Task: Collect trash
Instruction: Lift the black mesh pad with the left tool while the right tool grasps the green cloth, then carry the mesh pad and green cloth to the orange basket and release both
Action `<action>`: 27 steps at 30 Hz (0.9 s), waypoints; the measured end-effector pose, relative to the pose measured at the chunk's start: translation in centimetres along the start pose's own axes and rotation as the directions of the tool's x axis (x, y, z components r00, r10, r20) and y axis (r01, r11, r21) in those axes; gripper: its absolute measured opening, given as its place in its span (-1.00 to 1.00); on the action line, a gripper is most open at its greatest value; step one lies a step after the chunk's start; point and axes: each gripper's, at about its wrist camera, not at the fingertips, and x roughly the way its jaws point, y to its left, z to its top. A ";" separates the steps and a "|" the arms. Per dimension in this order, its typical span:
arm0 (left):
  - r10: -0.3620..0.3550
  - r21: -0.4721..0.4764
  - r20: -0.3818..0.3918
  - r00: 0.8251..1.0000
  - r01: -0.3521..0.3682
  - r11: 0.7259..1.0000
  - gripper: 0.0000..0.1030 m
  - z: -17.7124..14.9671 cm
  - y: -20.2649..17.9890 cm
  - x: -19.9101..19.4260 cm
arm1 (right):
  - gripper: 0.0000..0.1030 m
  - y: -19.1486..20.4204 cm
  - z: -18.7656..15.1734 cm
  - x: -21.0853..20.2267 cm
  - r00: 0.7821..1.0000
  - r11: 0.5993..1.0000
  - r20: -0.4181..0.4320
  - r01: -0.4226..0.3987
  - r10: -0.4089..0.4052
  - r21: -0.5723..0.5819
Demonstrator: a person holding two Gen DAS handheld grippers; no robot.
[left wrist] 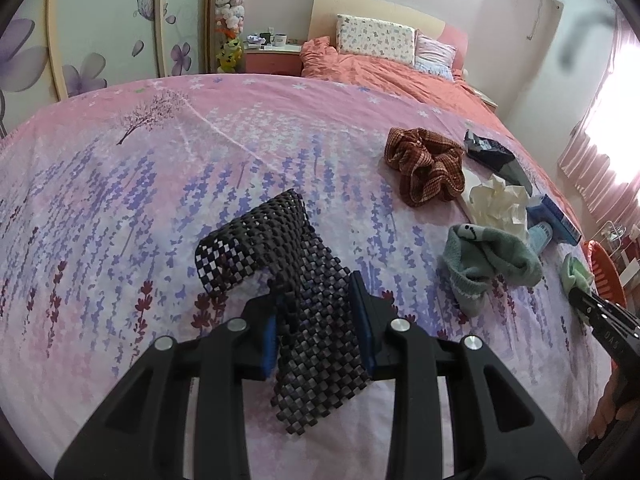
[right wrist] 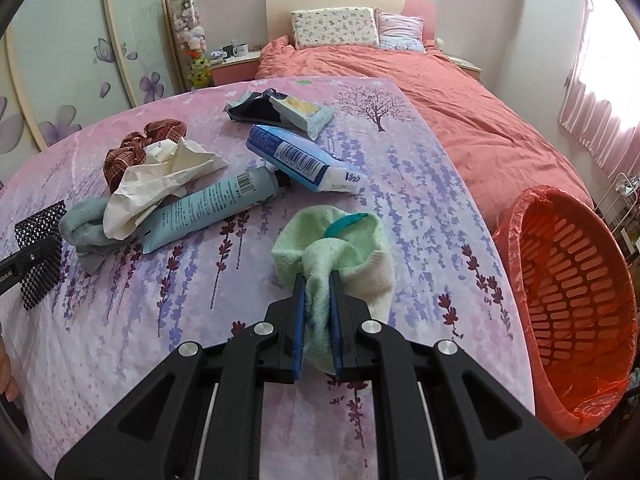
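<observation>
Right gripper [right wrist: 317, 280] clamped on a pale green sock [right wrist: 340, 248], sock bunched just past the fingertips on the bedsheet [right wrist: 420, 208]. Left gripper [left wrist: 316, 300] pinching a black mesh mat [left wrist: 280, 248] between narrow fingers. Beyond the right fingers, left: tube [right wrist: 208, 208], tissue [right wrist: 160, 180], tissue pack [right wrist: 296, 156], wrapper [right wrist: 280, 110]. Right of them: orange-lined basket [right wrist: 576, 296].
</observation>
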 end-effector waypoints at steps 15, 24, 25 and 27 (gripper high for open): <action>0.054 0.033 -0.002 0.999 -0.054 0.998 -0.77 -0.7 0.4 -0.8 | -0.78 -0.4 -0.1 0.0 1.000 0.999 0.007 -0.022 0.022 0.023; 0.061 0.097 0.063 0.996 -0.067 0.993 -0.93 -0.4 -0.3 -3.0 | -0.81 -1.9 -0.7 -2.1 0.991 0.989 0.068 -0.122 0.116 0.083; 0.054 0.100 0.077 0.996 -0.061 0.993 -0.93 -0.2 -0.5 -3.6 | -0.81 -2.1 -0.6 -2.6 0.989 0.987 0.080 -0.134 0.127 0.093; 0.038 0.108 0.101 0.994 -0.049 0.993 -0.93 0.1 -1.0 -4.7 | -0.81 -2.4 -0.5 -3.4 0.985 0.982 0.099 -0.152 0.142 0.109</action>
